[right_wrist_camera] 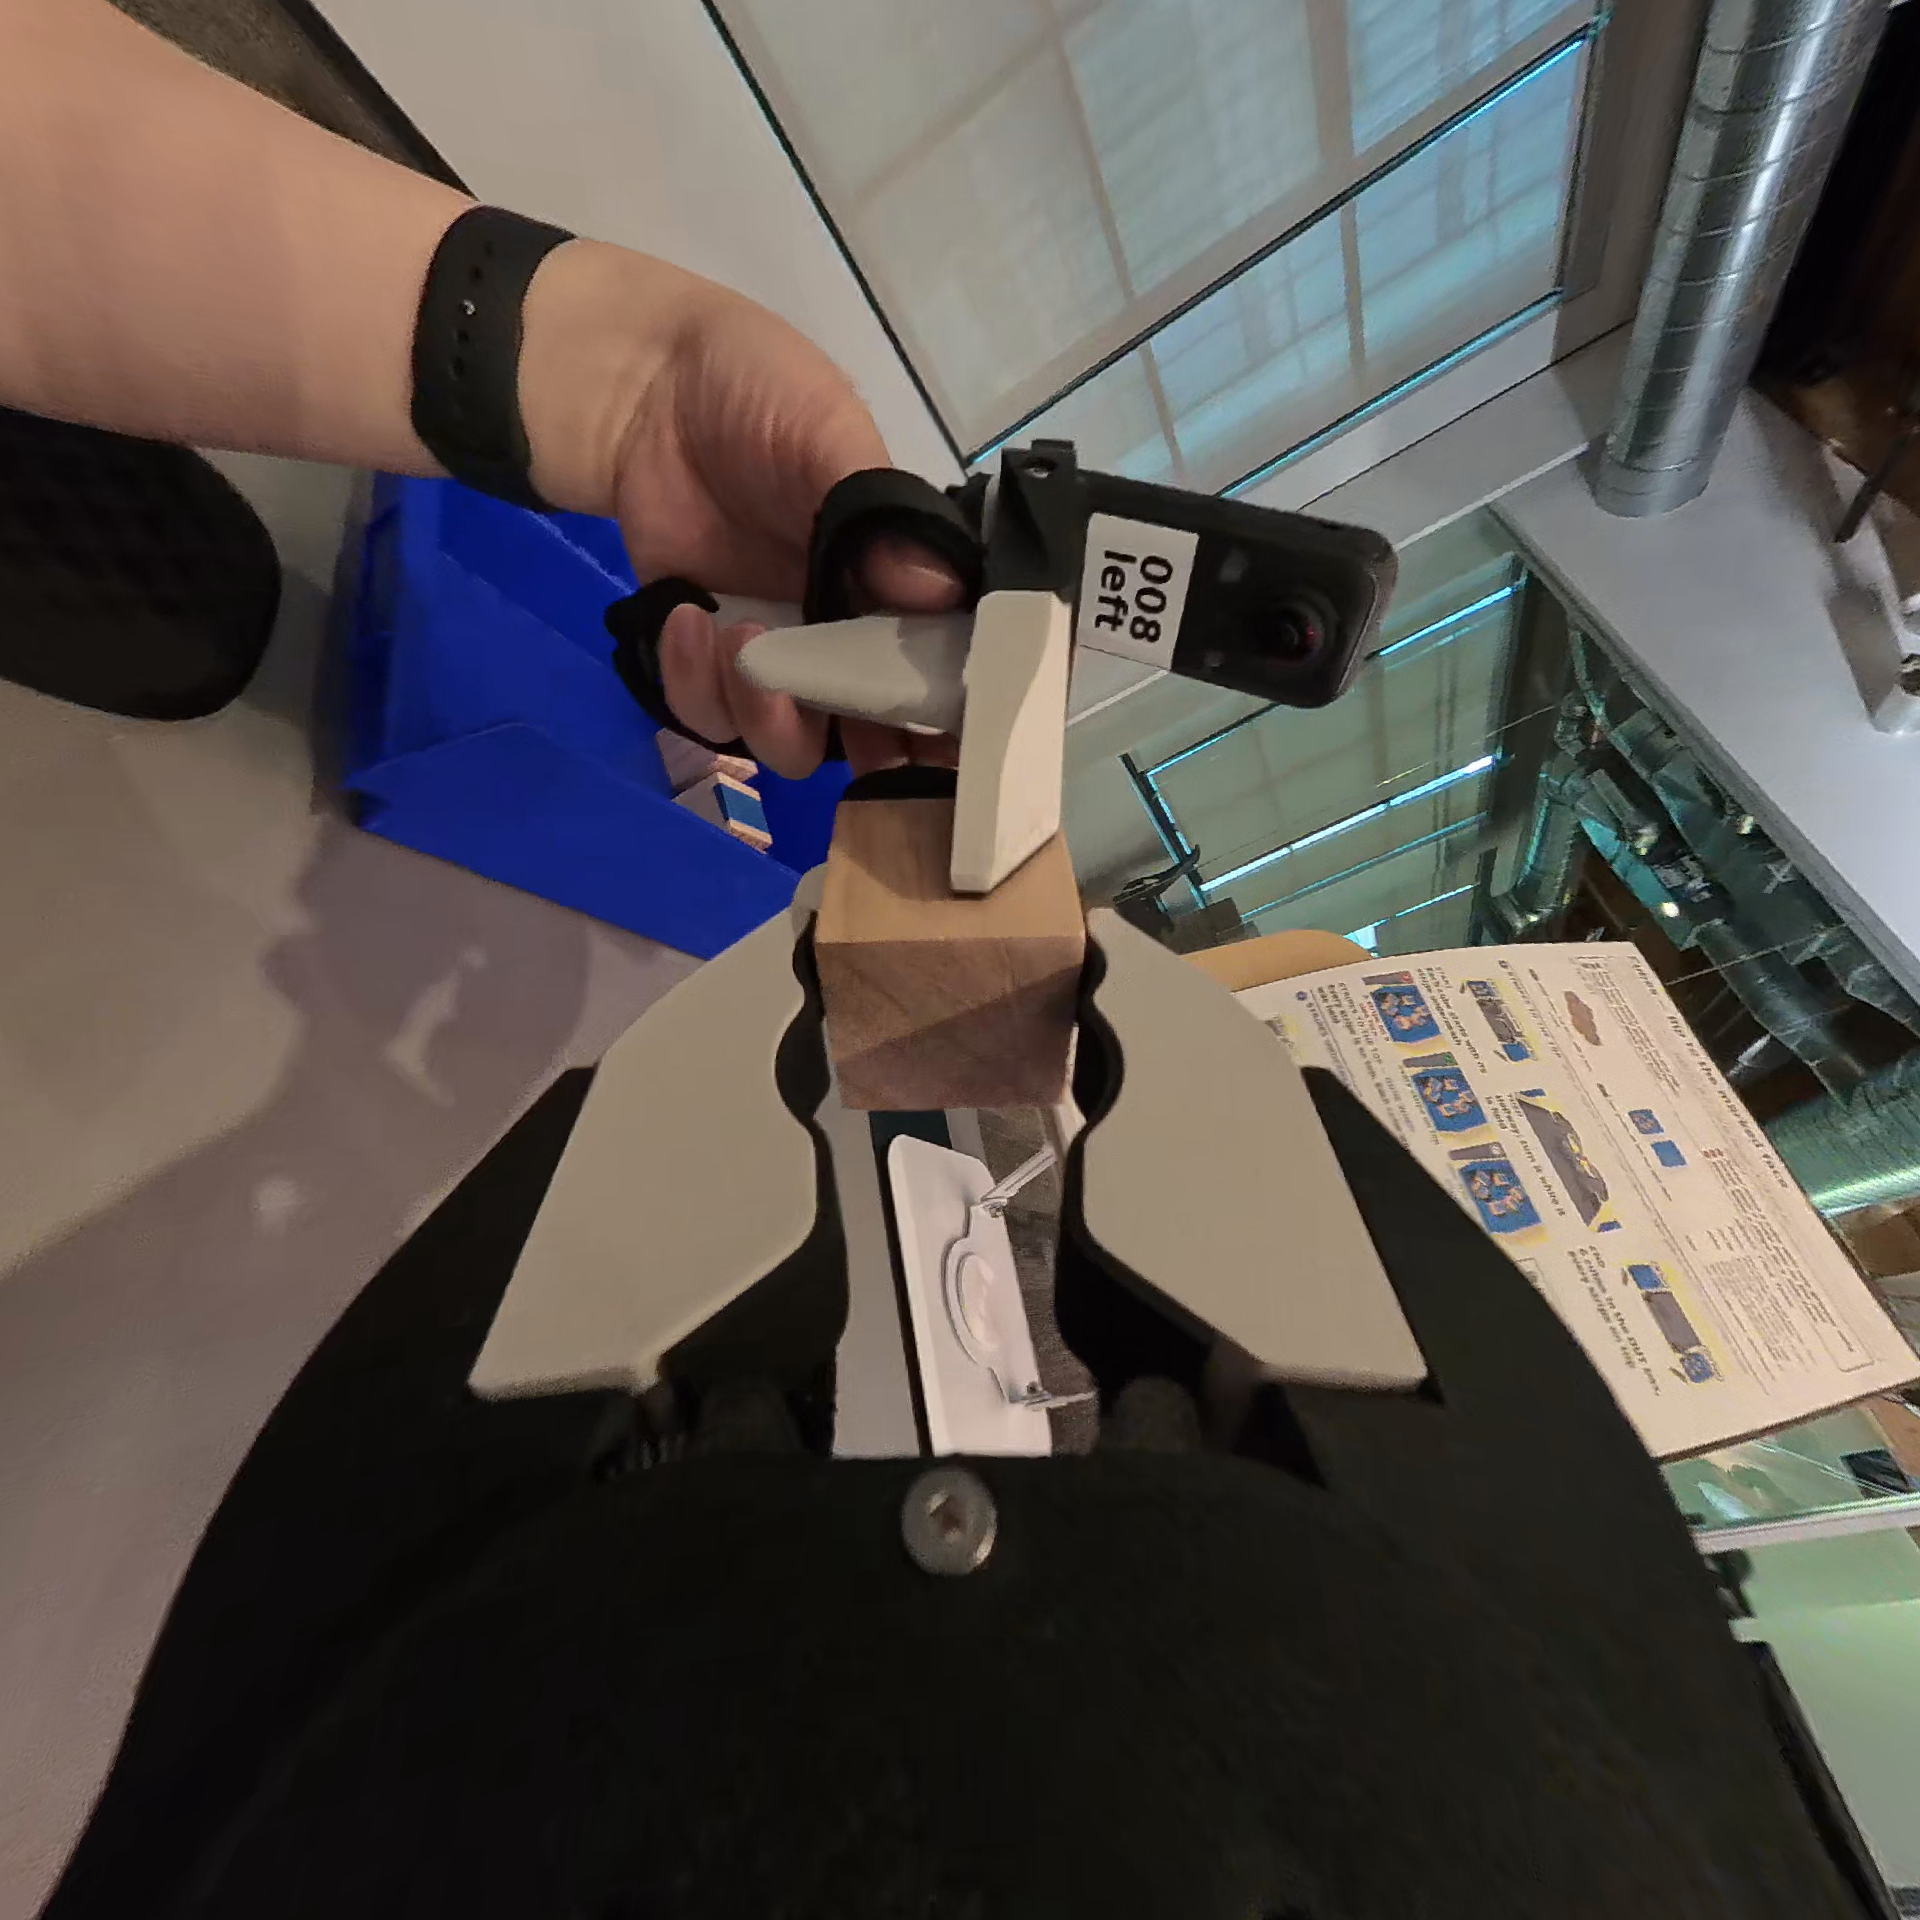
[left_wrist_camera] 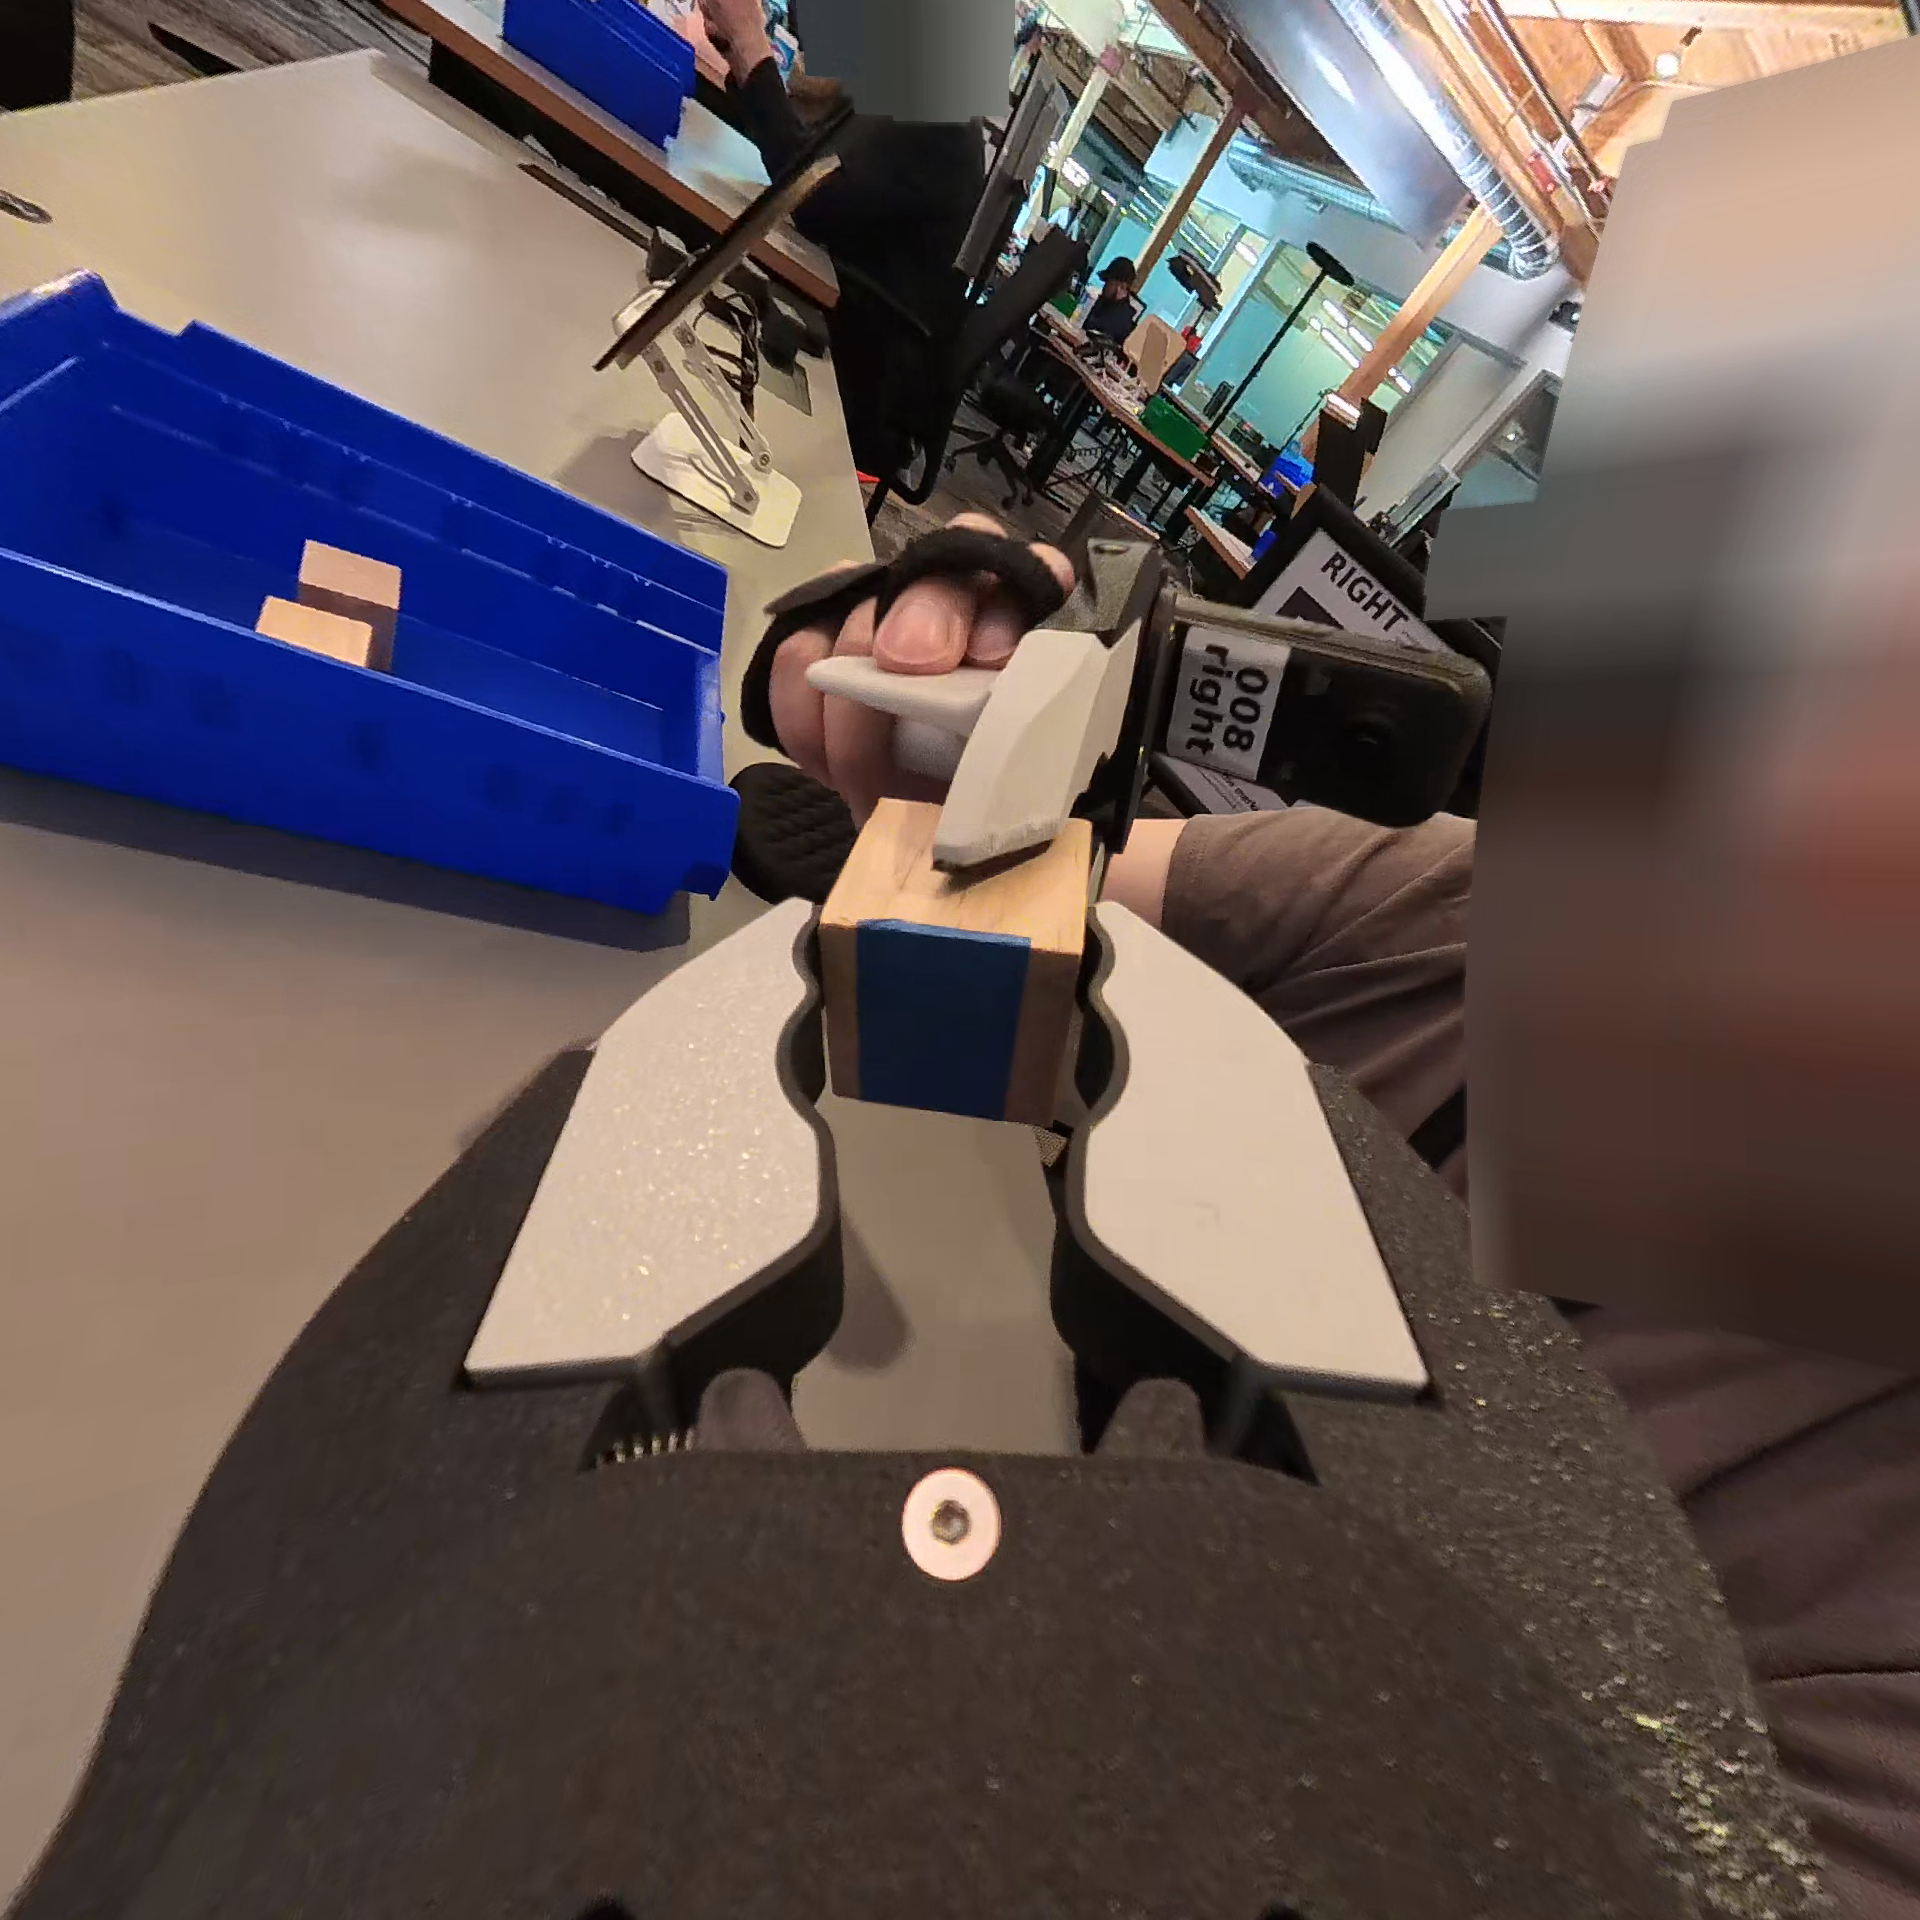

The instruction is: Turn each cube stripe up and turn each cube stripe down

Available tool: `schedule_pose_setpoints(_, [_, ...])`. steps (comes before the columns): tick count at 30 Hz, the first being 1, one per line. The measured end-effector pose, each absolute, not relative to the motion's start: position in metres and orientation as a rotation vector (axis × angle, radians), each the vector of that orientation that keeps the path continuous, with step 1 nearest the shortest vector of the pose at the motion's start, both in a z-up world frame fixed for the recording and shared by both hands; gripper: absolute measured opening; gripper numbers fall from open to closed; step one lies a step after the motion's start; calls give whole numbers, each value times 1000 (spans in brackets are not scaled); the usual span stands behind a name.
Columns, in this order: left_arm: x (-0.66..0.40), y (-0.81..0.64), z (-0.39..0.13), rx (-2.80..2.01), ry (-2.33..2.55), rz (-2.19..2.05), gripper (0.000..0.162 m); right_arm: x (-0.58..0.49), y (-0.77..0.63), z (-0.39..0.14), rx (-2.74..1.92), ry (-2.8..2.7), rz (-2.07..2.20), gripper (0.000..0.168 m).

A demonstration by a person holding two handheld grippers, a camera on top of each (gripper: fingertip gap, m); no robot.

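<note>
Nearest in the left wrist view, the left gripper (left_wrist_camera: pixel 951 997) has its two grey fingers (left_wrist_camera: pixel 686 1122) closed onto the side faces of a wooden cube (left_wrist_camera: pixel 951 1013), held up in the air above the grey bench (left_wrist_camera: pixel 260 1091). The cube's face toward this camera carries a blue stripe (left_wrist_camera: pixel 940 1013) running top to bottom. On the cube's top face rests one finger (left_wrist_camera: pixel 1023 769) of the right gripper (left_wrist_camera: pixel 997 842), which comes in from beyond, worked by a hand (left_wrist_camera: pixel 883 675) in a black strap.

In the right wrist view the right gripper (right_wrist_camera: pixel 951 1003) likewise pinches the same wooden cube (right_wrist_camera: pixel 951 1008) between its fingers (right_wrist_camera: pixel 1195 1132), showing a plain wood face; the left gripper (right_wrist_camera: pixel 982 831) presses a finger (right_wrist_camera: pixel 1013 727) on the upper face, held by a hand (right_wrist_camera: pixel 727 468) with a black wristband (right_wrist_camera: pixel 473 343). So both grippers grip the one cube at once, from opposite sides.

Farther off on the bench sits a blue bin (left_wrist_camera: pixel 364 748) with dividers, holding two more wooden cubes (left_wrist_camera: pixel 332 613) side by side. Beyond it stands a white stand (left_wrist_camera: pixel 717 457). An illustrated instruction sheet (right_wrist_camera: pixel 1579 1174) lies to the right in the right wrist view.
</note>
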State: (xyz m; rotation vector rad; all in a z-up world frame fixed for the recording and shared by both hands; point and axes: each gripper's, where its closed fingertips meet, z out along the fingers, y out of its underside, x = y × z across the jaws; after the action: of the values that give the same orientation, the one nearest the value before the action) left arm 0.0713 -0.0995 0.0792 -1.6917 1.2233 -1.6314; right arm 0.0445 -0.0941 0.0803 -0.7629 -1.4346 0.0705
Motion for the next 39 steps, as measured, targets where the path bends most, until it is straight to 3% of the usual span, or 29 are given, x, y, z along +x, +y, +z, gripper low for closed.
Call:
schedule_pose_setpoints(7, [44, -82, 108, -1618, 1090, -1527, 55, 146, -37, 113, -1266, -1288, 110, 45])
schedule_pose_setpoints(12, [26, -77, 119, -1581, 1065, -1385, 48, 281, 38, 32, -2145, -801, 338, 46])
schedule_pose_setpoints(15, [26, -75, 115, -1616, 1068, -1353, 47, 296, 56, -27, -2396, -700, 520, 45])
schedule_pose_setpoints(19, [31, -75, 107, -1648, 1089, -1351, 44, 295, 77, -84, -2571, -668, 463, 46])
schedule_pose_setpoints(26, [38, -74, 93, -1711, 1133, -1314, 44, 290, 77, -131, -2745, -654, 409, 46])
schedule_pose_setpoints(34, [42, -80, 90, -1719, 1175, -1305, 43, 298, 84, -143, -2800, -592, 221, 47])
schedule_pose_setpoints(39, [39, -84, 91, -1719, 1195, -1291, 43, 299, 88, -121, -2728, -571, 224, 49])
